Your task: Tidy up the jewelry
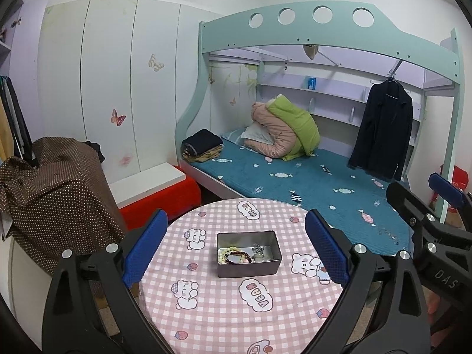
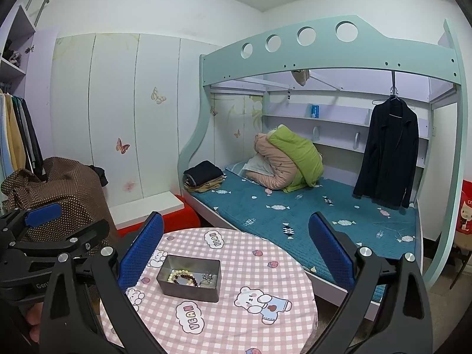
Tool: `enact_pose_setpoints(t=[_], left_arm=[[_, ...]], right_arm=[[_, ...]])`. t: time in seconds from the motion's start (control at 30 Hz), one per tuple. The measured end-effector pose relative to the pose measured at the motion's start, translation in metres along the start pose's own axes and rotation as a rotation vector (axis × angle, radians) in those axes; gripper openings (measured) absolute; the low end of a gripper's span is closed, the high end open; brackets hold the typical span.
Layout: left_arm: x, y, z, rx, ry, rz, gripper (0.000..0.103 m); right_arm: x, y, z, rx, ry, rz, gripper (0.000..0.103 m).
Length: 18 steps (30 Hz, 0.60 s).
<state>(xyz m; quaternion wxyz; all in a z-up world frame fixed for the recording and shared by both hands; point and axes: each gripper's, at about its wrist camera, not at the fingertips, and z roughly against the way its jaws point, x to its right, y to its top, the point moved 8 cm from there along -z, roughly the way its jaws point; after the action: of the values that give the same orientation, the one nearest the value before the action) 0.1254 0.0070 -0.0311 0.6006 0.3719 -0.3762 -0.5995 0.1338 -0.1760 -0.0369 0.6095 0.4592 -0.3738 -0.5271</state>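
The bunk bed (image 1: 309, 177) is filling the far side of the room, a dark jacket (image 1: 382, 129) hanging from its frame. Nearer, the round counter (image 1: 224, 309) is wearing a pink checked cloth. A grey metal tin (image 1: 249, 267) is sitting near the counter's middle, closer to its left edge in the right wrist view, holding bead bracelets (image 1: 234, 256) and a silvery piece (image 1: 258, 250). The left hand-held gripper (image 1: 233, 250) and right hand-held gripper (image 2: 236, 259) are both hovering released, jaws spread wide, grasping nothing
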Motion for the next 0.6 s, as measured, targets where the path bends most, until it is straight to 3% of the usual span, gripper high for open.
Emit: enact_pose_setpoints(t=[0.6], left_arm=[[0.0015, 0.0007, -0.0052, -0.004, 0.018, -0.014, 0.094]], right_arm=[[0.0018, 0.0021, -0.004, 0.003, 0.009, -0.011, 0.095]])
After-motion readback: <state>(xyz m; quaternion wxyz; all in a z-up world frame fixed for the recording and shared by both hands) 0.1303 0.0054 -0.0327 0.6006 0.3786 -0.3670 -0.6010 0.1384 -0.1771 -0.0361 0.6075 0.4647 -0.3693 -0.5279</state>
